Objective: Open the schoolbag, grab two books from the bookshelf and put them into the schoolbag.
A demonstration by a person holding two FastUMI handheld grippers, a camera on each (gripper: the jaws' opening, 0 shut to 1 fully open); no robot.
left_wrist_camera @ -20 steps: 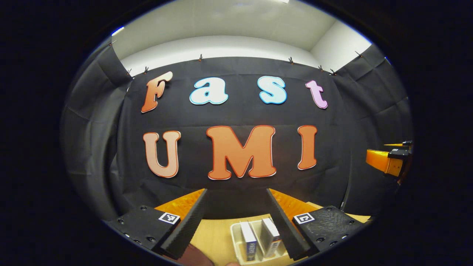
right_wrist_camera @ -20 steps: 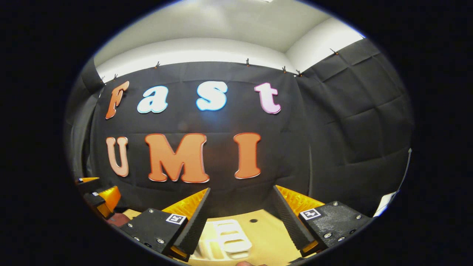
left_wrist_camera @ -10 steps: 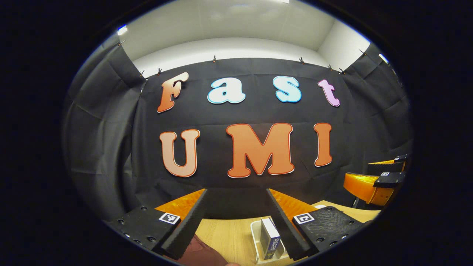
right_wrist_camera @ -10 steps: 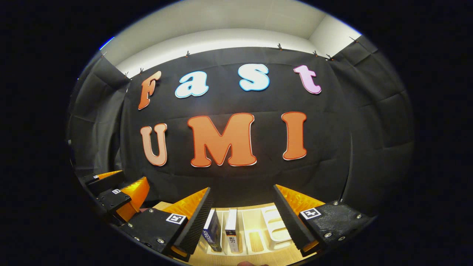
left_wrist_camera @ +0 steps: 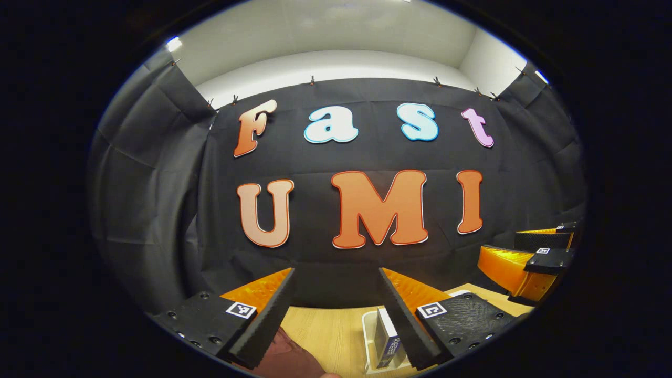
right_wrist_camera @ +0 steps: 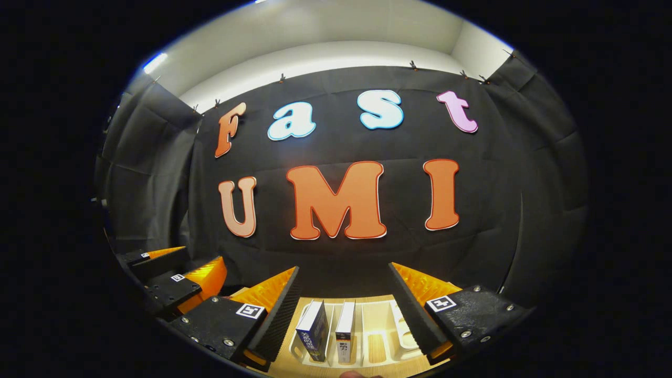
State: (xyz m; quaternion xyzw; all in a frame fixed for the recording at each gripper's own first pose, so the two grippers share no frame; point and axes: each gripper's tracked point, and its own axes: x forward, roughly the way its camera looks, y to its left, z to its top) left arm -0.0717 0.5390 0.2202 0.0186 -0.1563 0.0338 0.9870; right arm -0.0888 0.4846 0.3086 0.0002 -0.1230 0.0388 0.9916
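Standing upright in white bookshelf [right_wrist_camera: 378,357], two books [right_wrist_camera: 312,331], both grippers' fingers [right_wrist_camera: 273,315] spread, empty

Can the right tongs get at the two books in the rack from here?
Probably yes. The right tongs are open and empty, and both books stand upright in the rack just below and ahead, between the fingers' line, with nothing in the way.

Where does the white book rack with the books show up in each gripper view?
Left gripper view: book rack at bottom centre-right, partly behind the right finger.
Right gripper view: book rack at bottom centre, between the open jaws.
Shared landmark: the wooden table it stands on.
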